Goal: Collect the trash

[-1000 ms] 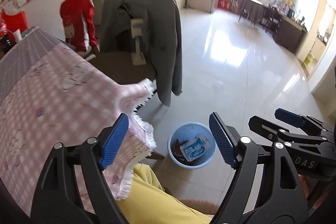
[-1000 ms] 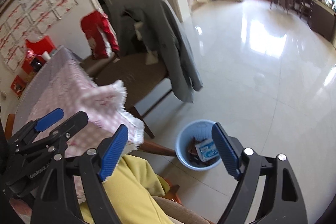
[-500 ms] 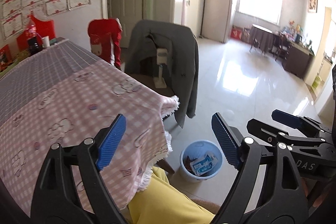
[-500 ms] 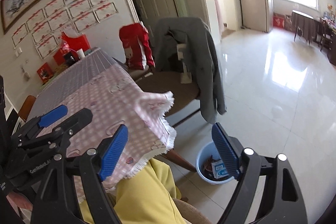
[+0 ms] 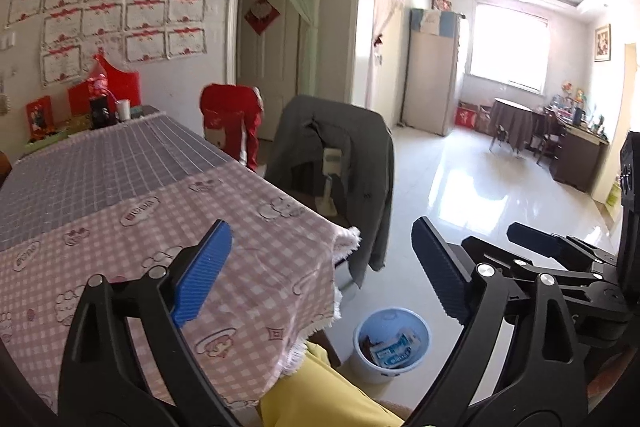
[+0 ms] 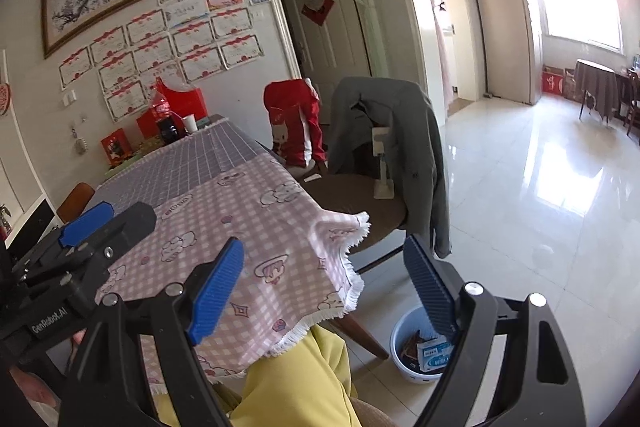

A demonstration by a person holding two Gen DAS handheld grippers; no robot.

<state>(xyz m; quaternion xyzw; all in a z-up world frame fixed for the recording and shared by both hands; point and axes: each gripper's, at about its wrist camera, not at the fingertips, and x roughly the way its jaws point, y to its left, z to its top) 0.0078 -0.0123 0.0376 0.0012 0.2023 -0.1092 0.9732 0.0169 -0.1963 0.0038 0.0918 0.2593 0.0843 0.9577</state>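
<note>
Both grippers have risen from the bin (image 5: pixel 391 345) to table height; left gripper (image 5: pixel 320 273) opening, right gripper (image 6: pixel 326 287) wide, both empty; bin low right, nearer my right.

Table (image 5: pixel 120 195) at left of frame — pink checked cloth near, grey grid cloth beyond; red boxes (image 5: pixel 120 91), white cup (image 5: pixel 124 109) at far end. Floor (image 5: pixel 460 195), lower centre — blue bin (image 5: pixel 390 367).

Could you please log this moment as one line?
left claw: opening, empty | right claw: open, empty | bin: on floor, trash inside
</note>
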